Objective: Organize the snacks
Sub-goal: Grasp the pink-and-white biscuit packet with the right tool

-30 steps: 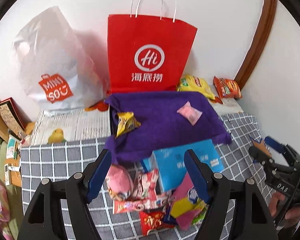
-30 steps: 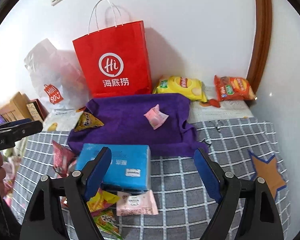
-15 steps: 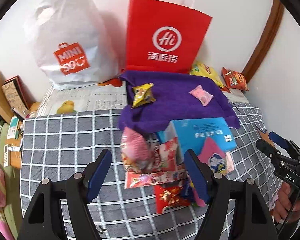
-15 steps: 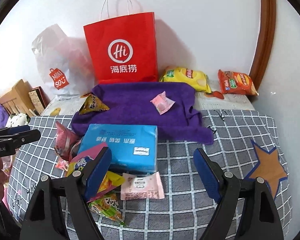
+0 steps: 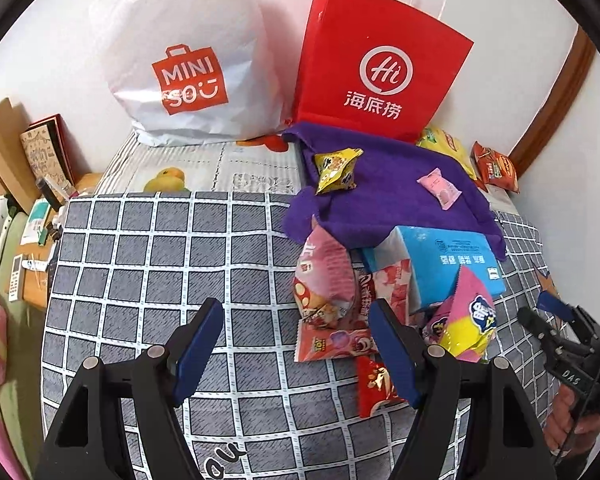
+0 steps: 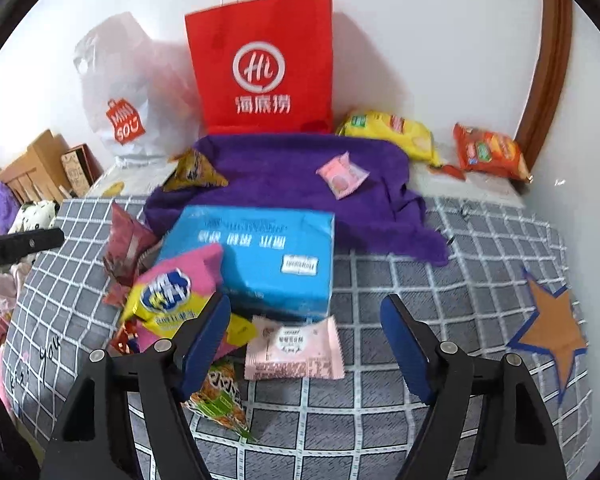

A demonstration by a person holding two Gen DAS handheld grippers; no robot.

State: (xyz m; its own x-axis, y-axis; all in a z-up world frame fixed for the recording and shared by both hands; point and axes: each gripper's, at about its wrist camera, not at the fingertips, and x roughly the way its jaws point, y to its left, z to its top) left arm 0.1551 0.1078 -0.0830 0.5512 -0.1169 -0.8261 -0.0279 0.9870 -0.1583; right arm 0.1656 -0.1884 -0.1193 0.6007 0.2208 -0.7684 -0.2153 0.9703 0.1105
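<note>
Now your left gripper (image 5: 296,350) gapes empty over bare checked cloth (image 5: 148,264); your right gripper (image 6: 306,344), jaws just narrowing, straddles untouched the pale pink packet (image 6: 294,350) near the snack pile (image 5: 380,300) mid-cloth.

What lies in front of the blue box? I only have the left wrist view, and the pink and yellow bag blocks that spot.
Observer: A flat pale pink packet lies on the checked cloth, close in front of the blue box.
Operator: Does the right gripper have it?
Observer: No. The right gripper has its fingers apart. They have just been closing a little, and the packet shows in the gap, untouched.
Operator: Anything else near it that I miss?
Observer: A green and orange packet lies left of the pink one, partly behind the gripper's left finger.
</note>
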